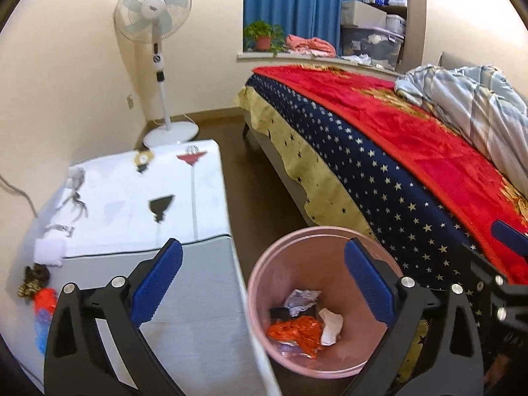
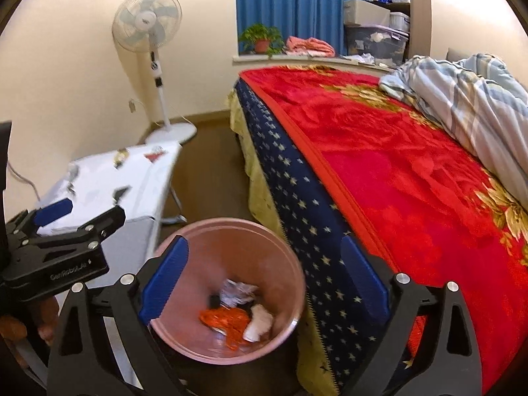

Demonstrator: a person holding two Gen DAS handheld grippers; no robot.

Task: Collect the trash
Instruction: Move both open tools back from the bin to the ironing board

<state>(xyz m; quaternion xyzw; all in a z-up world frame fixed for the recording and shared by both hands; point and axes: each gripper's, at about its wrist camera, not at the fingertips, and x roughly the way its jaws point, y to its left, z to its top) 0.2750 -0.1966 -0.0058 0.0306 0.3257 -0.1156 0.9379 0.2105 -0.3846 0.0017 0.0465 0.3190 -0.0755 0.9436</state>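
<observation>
Pink round plastic bin (image 1: 260, 283) on floor between white-clothed surface (image 1: 132, 198) and bed, holding orange wrapper (image 1: 297, 331) and crumpled paper. Both empty: left hand-held gripper (image 1: 262, 283), right hand-held gripper (image 2: 264, 280) spread wide above it. Remaining red-blue wrappers (image 1: 44, 310) lie left on surface, nearer left.

Pink bin (image 1: 264, 274), orange wrapper (image 1: 297, 331), red blanket (image 2: 396, 165), blue curtain (image 1: 297, 6)
</observation>
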